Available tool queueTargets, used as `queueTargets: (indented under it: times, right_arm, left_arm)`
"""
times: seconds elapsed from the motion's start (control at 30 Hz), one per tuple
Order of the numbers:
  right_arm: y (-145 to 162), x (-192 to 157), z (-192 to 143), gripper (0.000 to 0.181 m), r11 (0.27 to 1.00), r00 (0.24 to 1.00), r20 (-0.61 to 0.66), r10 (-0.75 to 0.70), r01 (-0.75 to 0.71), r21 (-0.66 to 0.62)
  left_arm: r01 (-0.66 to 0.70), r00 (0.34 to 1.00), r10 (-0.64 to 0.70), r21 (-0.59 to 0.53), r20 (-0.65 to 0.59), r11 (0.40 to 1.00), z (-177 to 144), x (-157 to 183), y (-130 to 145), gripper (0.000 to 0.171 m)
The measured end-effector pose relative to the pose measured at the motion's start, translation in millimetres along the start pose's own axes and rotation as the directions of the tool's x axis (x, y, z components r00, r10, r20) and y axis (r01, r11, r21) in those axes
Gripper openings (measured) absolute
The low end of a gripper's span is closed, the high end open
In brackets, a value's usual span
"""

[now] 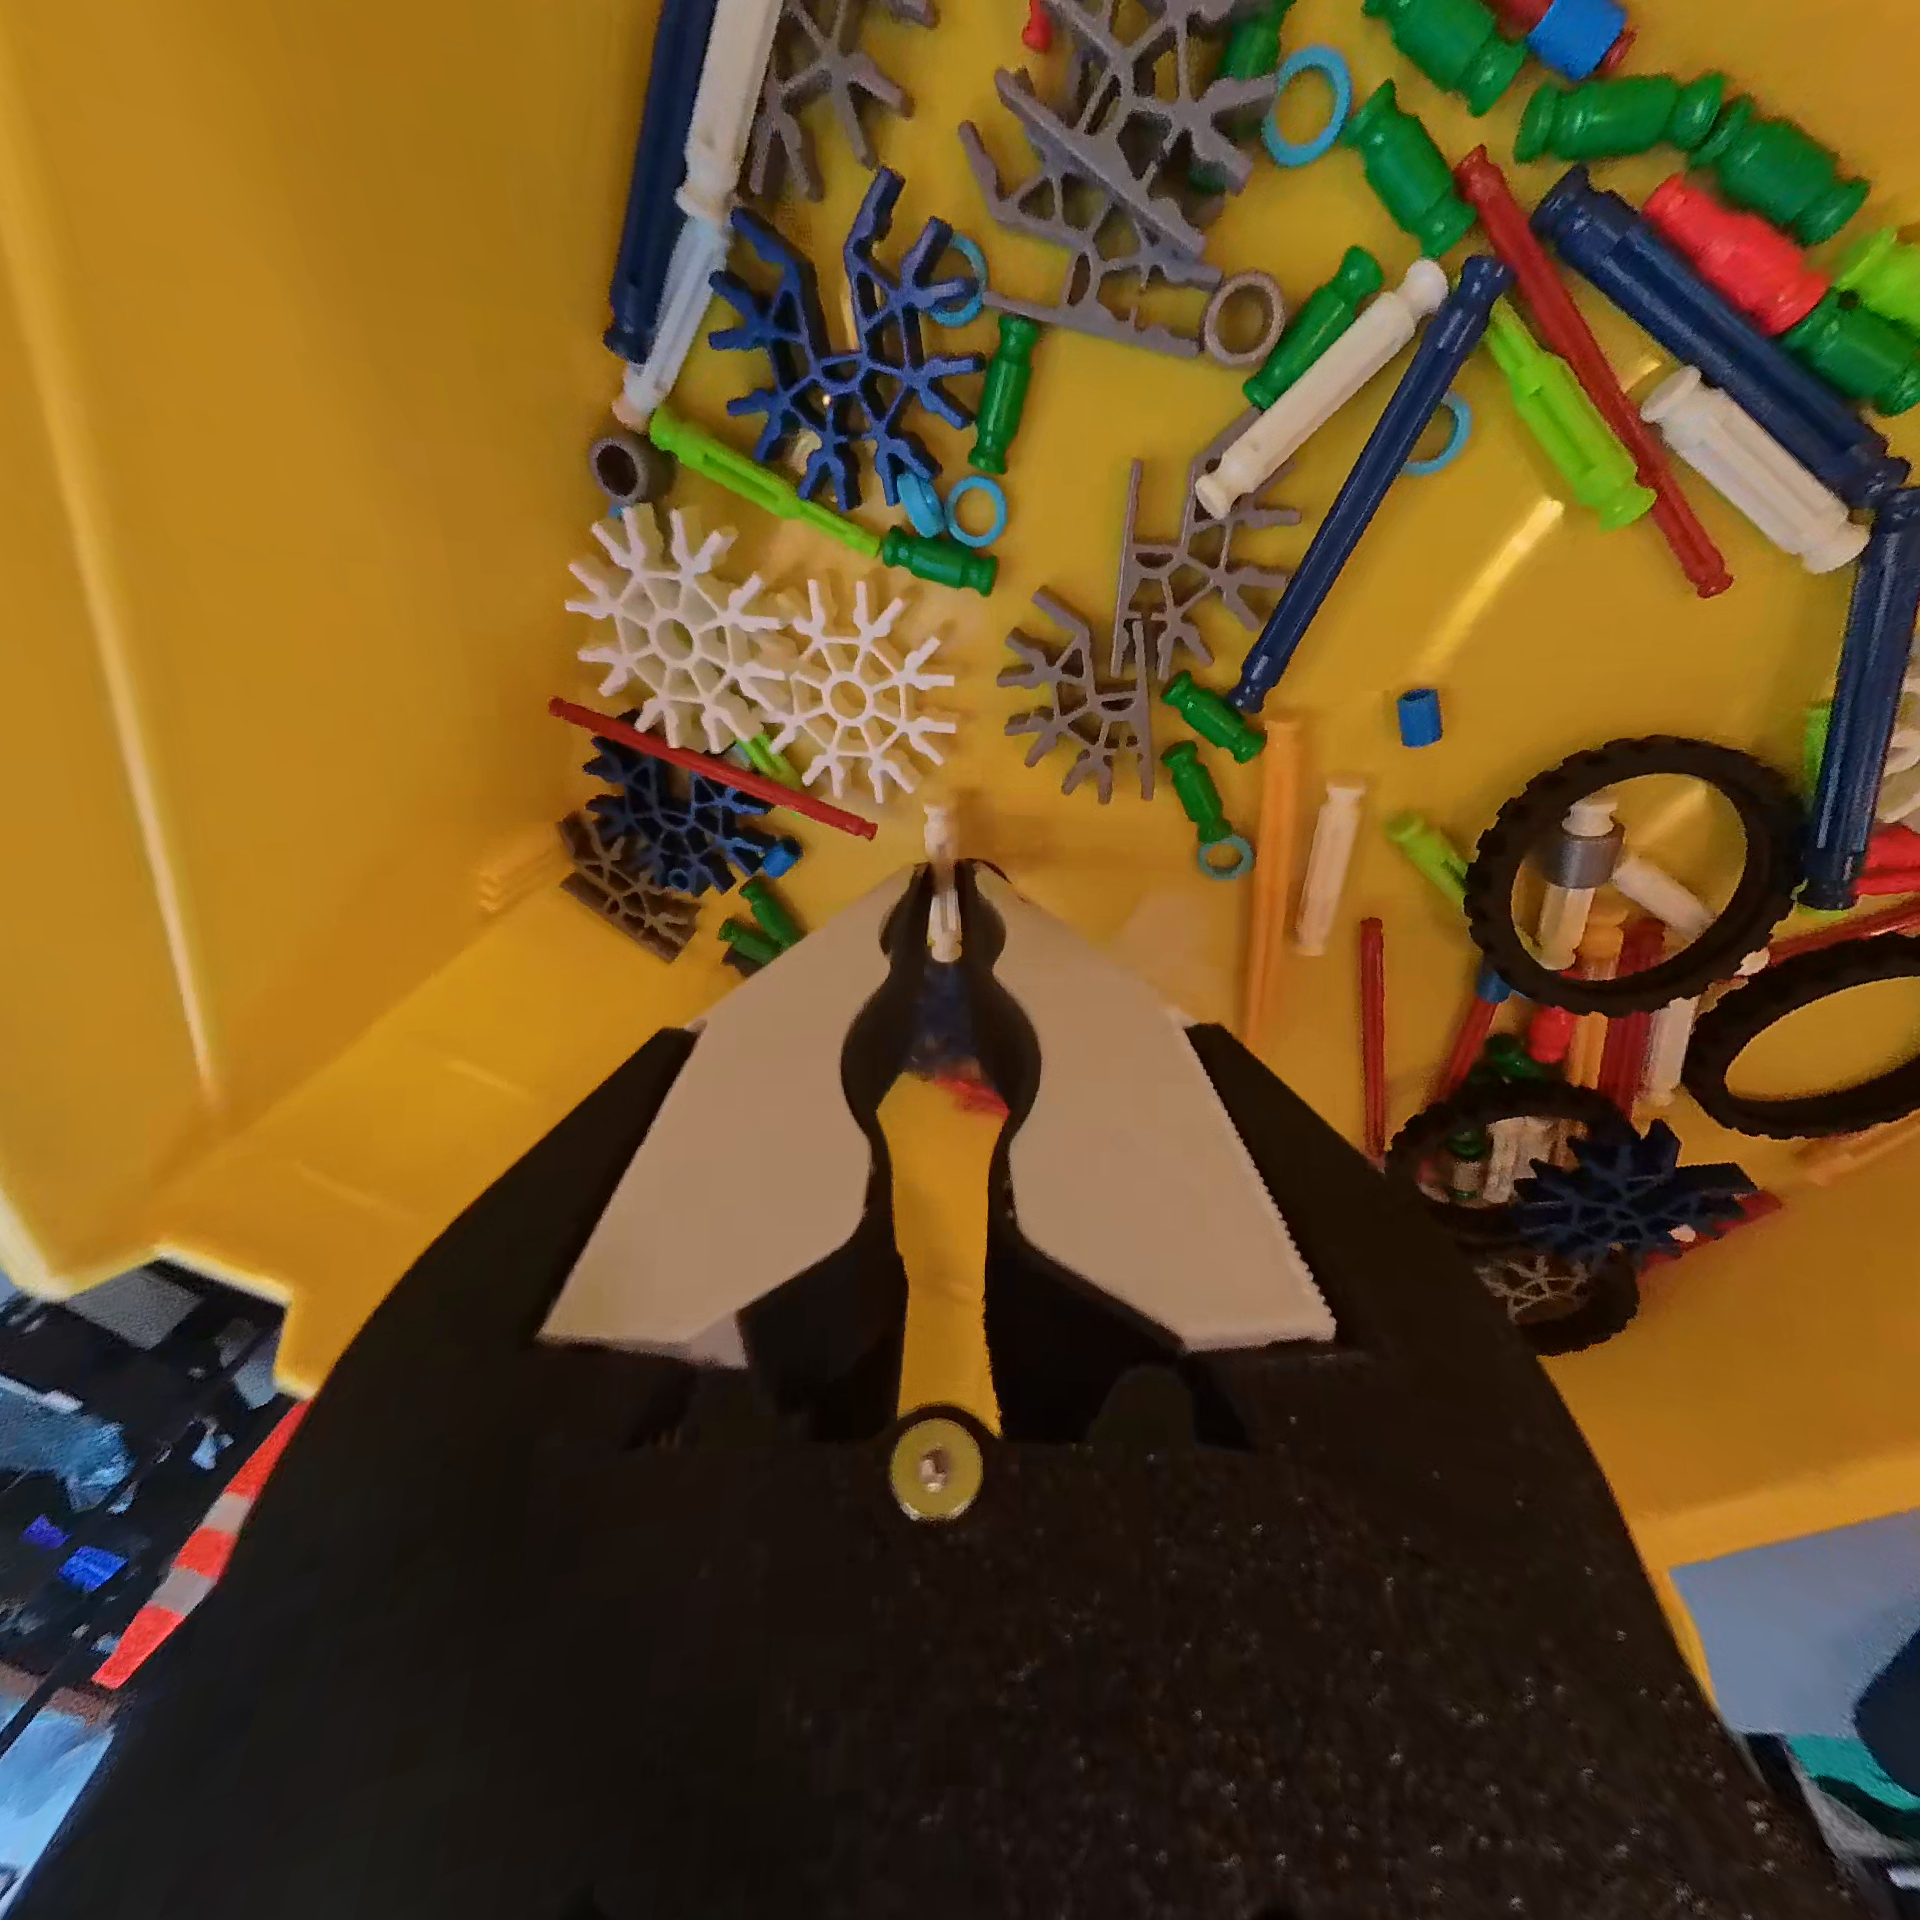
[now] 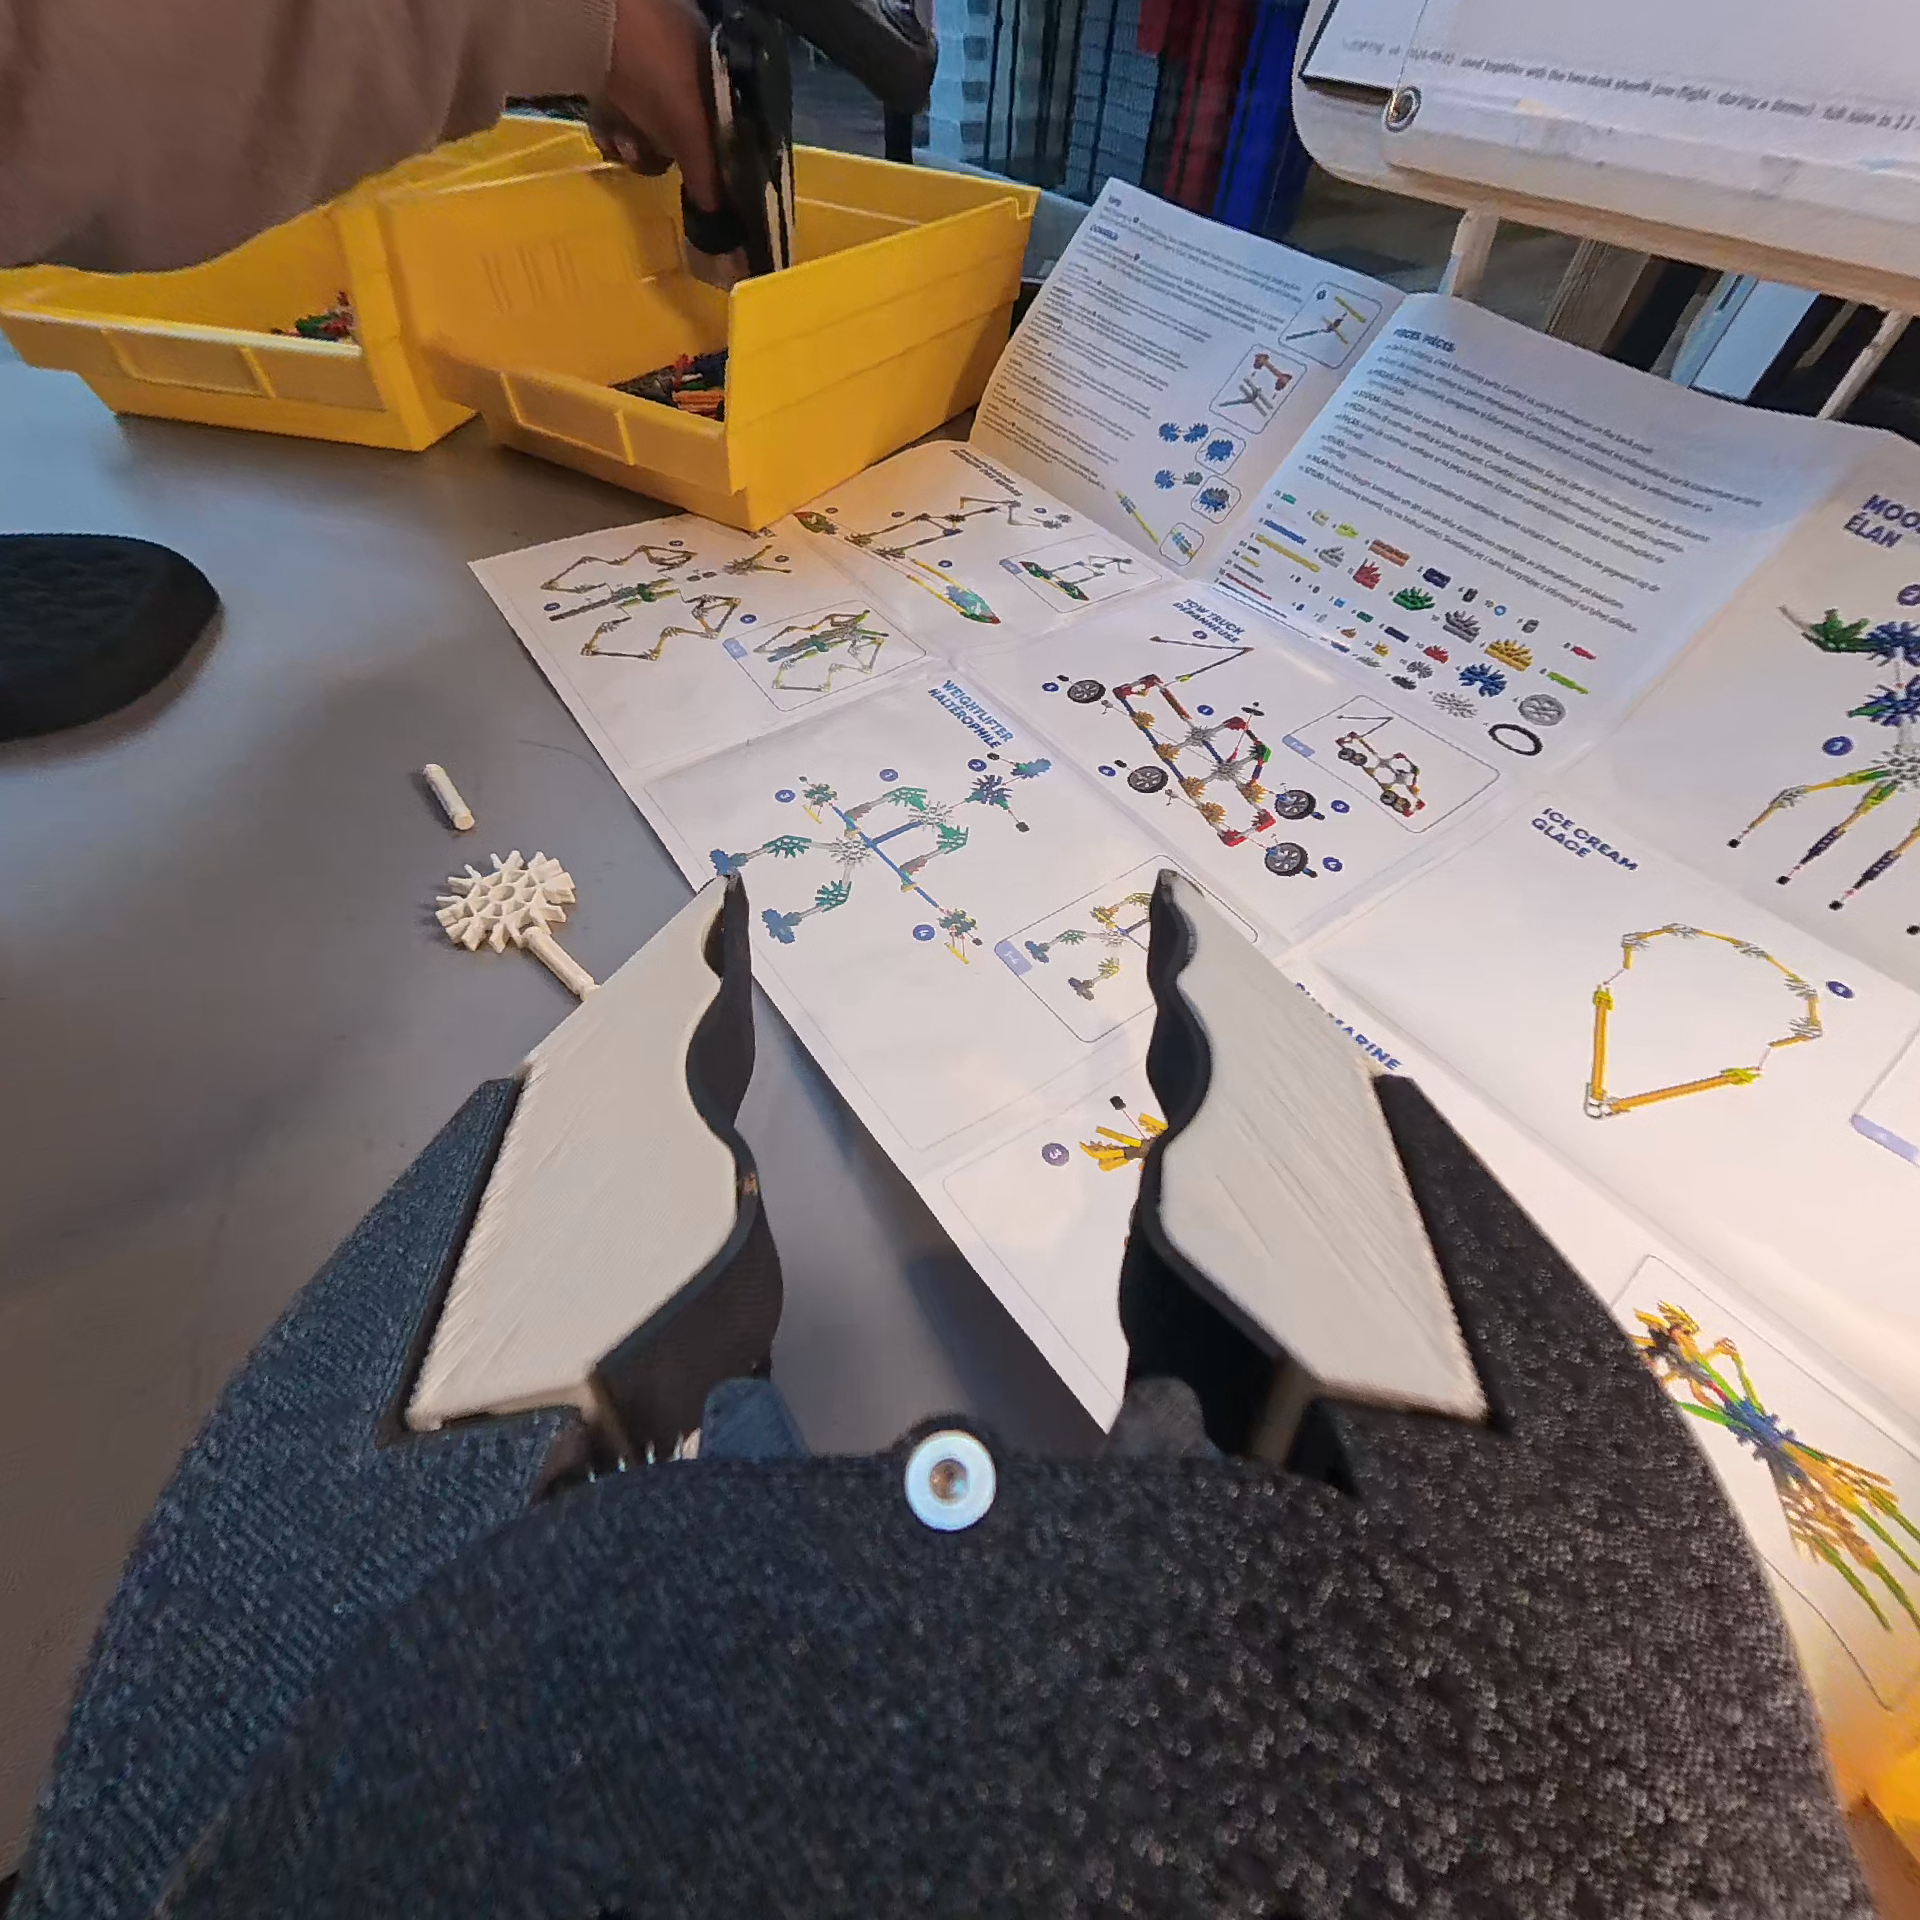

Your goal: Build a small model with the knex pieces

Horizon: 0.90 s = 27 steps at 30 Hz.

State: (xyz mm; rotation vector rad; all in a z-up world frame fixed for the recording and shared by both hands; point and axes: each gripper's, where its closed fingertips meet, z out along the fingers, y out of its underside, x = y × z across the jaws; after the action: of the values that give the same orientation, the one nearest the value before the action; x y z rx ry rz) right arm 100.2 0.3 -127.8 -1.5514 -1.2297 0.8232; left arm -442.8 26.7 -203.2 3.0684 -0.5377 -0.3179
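Grey and smooth, the table (image 2: 260,1039) is seen in the right wrist view, with a folded-out instruction sheet (image 2: 1195,831) spread over its right part and two yellow bins at its far left.

Inside the nearer yellow bin (image 1: 312,623), the fingers of the left gripper (image 1: 943,894) are brought together and clamped on a short white rod (image 1: 940,847), which is pinched upright between the tips with its upper end standing out beyond them. Just beyond the tips, two white snowflake connectors (image 1: 758,675) are laid side by side, touching each other. A thin red rod (image 1: 717,769) is laid across a dark blue connector (image 1: 665,821) to the left of the tips. Farther off, grey connectors (image 1: 1132,644), green rods, blue rods and small blue rings are scattered over the bin floor, and black tyres (image 1: 1631,862) are piled at the right.

The fingers of the right gripper (image 2: 945,883) are held wide apart, with nothing between them, above the near edge of the instruction sheet. A white snowflake connector with a rod fitted in it (image 2: 509,904) is laid on the table just left of the left finger, and a loose white rod (image 2: 449,797) is laid a little beyond it. The same bin (image 2: 831,343) is seen farther off, with the left gripper (image 2: 743,197) lowered into it by a person's hand (image 2: 655,114).
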Motion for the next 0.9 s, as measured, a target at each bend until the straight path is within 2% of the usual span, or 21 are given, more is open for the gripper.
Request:
queueTargets:
  times: [0.07,0.13,0.23,0.33,0.4,0.47,0.53,0.6,0.67,0.73,0.9]
  right_arm:
    - [-2.0,-0.3,-1.6,0.076,1.0,1.0,-0.005,-0.002,0.002,0.009]
    - [-4.3,-1.2,-2.9,0.075,1.0,1.0,-0.001,0.008,-0.008,0.017]
    - [-4.4,-9.3,-1.8,0.07,0.999,0.998,0.05,0.039,-0.039,0.01]
    - [-1.5,-19.0,2.4,0.066,1.0,0.997,0.076,0.008,-0.007,-0.01]
    - [0.3,-28.6,6.4,0.063,0.999,0.995,0.102,-0.019,0.022,-0.023]
    - [1.1,-40.1,10.9,0.058,0.998,0.99,0.133,-0.049,0.053,-0.031]
    - [1.1,-56.6,15.2,0.051,0.996,0.979,0.191,-0.072,0.08,-0.037]
    - [-1.5,-77.0,18.3,0.043,0.994,0.96,0.263,-0.096,0.107,-0.03]
    - [-7.1,-96.5,21.5,0.037,0.992,0.936,0.333,-0.116,0.128,-0.015]
    - [-12.1,-111.5,26.0,0.033,0.99,0.912,0.39,-0.126,0.142,-0.012]
    - [-1.9,-129.6,38.1,0.032,0.979,0.847,0.514,-0.135,0.192,-0.06]
  left_arm:
    - [-0.024,0.998,0.02,0.069,0.054,0.997,-21.3,1.9,-4.6,0.003]
    - [-0.066,0.988,0.034,0.21,0.153,0.976,-58.5,6.5,-14.6,0.003]
    - [-0.166,0.972,0.065,0.457,0.227,0.874,-117.2,48.7,-25.7,0.003]
    - [-0.227,0.973,0.143,0.638,0.181,0.736,-149.8,134.0,-25.4,0.003]
    - [-0.184,0.971,0.234,0.755,0.041,0.63,-159.7,213.5,-25.6,0.003]
    - [-0.101,0.925,0.36,0.838,-0.119,0.536,-164.7,298.4,-23.8,0.003]
    - [0.014,0.843,0.465,0.874,-0.273,0.486,-166.0,373.0,-21.3,0.003]
    - [0.121,0.732,0.543,0.863,-0.412,0.491,-164.0,430.9,-19.6,0.003]
    - [0.163,0.65,0.582,0.837,-0.489,0.522,-157.9,464.6,-21.1,0.003]
    - [0.132,0.63,0.589,0.817,-0.506,0.561,-146.3,478.0,-23.0,0.003]
    - [0.138,0.593,0.59,0.792,-0.547,0.595,-134.5,484.5,-20.2,0.003]
